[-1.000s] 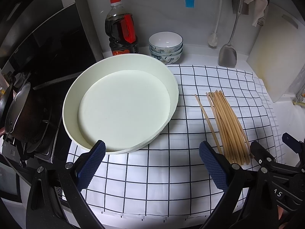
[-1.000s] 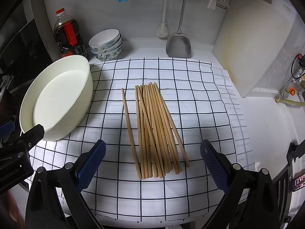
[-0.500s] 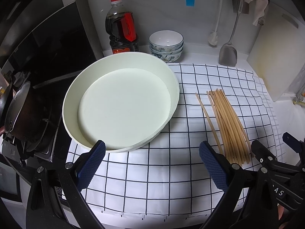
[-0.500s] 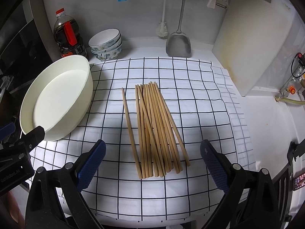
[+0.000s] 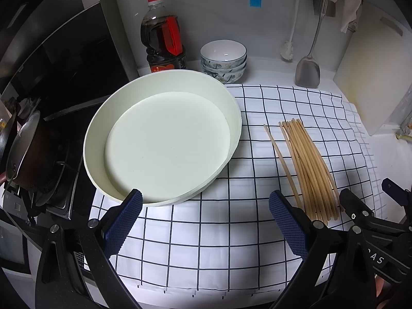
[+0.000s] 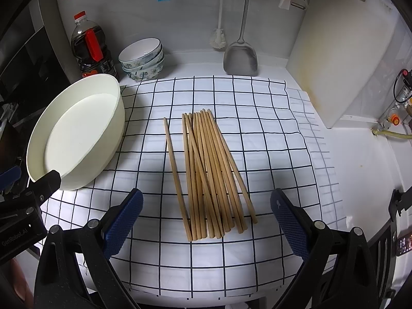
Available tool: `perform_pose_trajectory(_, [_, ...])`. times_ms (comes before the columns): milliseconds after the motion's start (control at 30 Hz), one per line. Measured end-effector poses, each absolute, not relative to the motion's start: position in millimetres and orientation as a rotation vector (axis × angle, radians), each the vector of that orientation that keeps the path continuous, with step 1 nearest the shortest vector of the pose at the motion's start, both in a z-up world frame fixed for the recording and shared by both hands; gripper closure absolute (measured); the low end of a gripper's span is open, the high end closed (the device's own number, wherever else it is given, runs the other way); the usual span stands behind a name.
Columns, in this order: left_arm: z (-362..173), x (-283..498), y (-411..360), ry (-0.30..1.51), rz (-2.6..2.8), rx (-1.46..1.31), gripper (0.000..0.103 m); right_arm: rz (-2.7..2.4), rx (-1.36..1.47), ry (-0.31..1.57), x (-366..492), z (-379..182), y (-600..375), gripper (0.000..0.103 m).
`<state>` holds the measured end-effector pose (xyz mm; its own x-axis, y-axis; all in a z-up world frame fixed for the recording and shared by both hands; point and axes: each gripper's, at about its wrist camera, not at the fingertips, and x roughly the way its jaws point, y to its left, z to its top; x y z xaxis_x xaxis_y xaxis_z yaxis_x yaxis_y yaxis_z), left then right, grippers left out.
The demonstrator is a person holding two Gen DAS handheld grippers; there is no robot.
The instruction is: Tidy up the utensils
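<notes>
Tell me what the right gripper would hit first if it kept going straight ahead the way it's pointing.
Most likely the near ends of the chopsticks, which lie on the checked cloth straight ahead of the open right gripper, though depth is hard to judge.

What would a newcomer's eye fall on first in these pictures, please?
Likely the chopsticks, fanned on the checked cloth ahead of the open right gripper. Next, the big empty white dish at the cloth's left edge, just beyond the open left gripper.
</notes>
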<state>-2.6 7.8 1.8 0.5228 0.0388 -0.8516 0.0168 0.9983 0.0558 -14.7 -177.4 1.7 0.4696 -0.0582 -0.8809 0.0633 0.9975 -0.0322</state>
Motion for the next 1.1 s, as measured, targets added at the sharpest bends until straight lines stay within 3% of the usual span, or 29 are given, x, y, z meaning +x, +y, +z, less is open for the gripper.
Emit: perform_pose_trajectory(1100, [-51, -4, -43, 1.056, -0.033, 0.069, 0.006, -0.011, 0.130, 1.057, -23, -45, -269, 0.009])
